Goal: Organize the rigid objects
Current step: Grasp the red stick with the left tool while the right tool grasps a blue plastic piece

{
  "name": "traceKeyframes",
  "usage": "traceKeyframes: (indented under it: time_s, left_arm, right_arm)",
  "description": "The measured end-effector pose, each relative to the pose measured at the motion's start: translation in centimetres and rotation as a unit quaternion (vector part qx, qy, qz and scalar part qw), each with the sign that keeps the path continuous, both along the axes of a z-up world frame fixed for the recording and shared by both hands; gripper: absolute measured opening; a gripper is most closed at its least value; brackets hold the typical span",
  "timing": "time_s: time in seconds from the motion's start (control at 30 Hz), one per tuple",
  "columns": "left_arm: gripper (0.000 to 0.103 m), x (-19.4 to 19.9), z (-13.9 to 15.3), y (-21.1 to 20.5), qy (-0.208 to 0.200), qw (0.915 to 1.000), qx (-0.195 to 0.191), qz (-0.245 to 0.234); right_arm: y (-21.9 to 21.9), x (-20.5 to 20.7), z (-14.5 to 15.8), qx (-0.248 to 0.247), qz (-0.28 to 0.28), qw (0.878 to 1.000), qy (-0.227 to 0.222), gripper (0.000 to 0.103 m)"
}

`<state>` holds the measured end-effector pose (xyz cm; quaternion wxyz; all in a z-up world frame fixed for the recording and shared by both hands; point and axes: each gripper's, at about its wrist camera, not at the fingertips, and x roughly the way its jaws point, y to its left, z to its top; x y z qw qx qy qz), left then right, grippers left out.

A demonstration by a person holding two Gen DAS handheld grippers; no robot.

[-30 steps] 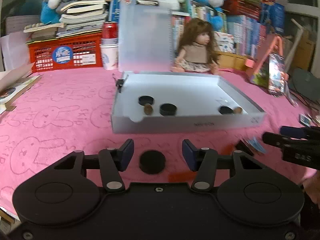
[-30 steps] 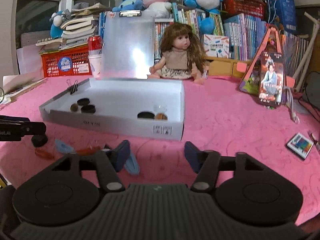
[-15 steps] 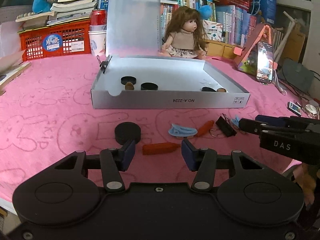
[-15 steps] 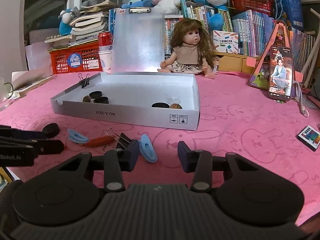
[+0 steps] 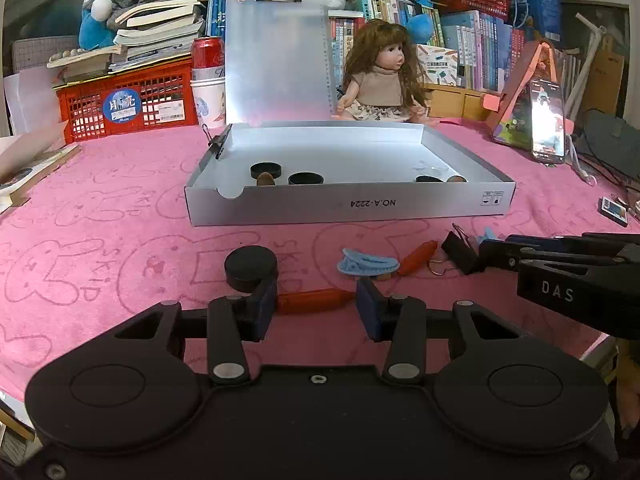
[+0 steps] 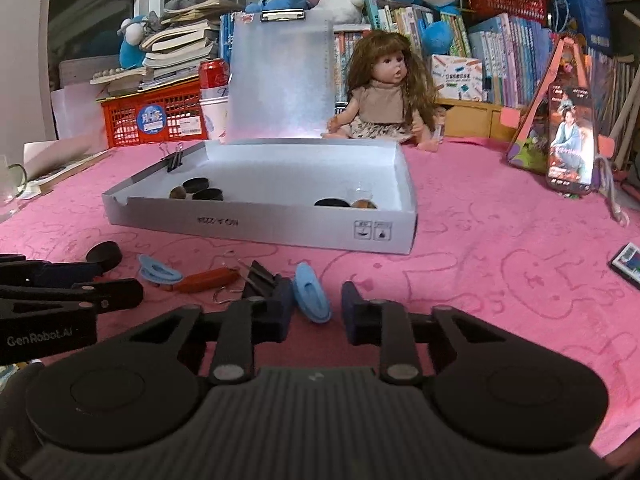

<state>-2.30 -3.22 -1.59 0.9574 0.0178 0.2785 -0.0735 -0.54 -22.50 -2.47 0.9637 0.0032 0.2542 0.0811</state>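
A few caps and nuts already sit in the white box (image 5: 352, 208). My left gripper (image 5: 316, 306) is closing around the red clip (image 5: 310, 300) in front of it; my right gripper (image 6: 312, 312) looks clamped on a blue clip (image 6: 312, 292) — black cap (image 5: 250, 266), binder clip (image 5: 460, 252) left.

Pink tablecloth (image 5: 120, 208): soft towelling, matt, bunny outlines pressed into the nap. Shallow box (image 5: 348, 210): thin grey card, smooth, faint sheen. Clipboard (image 5: 276, 60) standing behind it: frosted translucent plastic, metal clip on top. Near black puck (image 5: 251, 265): matt, smooth. Orange stick (image 5: 312, 300): smooth, slightly glossy plastic. Far-left crate (image 5: 124, 100): red plastic lattice. Soda can (image 5: 207, 53): shiny metal.
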Motion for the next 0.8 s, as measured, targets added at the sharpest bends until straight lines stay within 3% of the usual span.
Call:
traceKeyframes:
  time_s: [0.47,0.8]
  left_arm:
    - [0.042,0.4,2.2,0.5,-0.009,0.9999,-0.012,-0.01]
    - [0.042,3.7,4.8,1.0,-0.019,0.9995,-0.024,-0.011]
  right_arm:
    - [-0.5,0.2,1.1,0.009,-0.012,1.0,-0.013,0.02]
    - [-1.0,2.0,2.8,0.012,-0.025,0.999,-0.024,0.02]
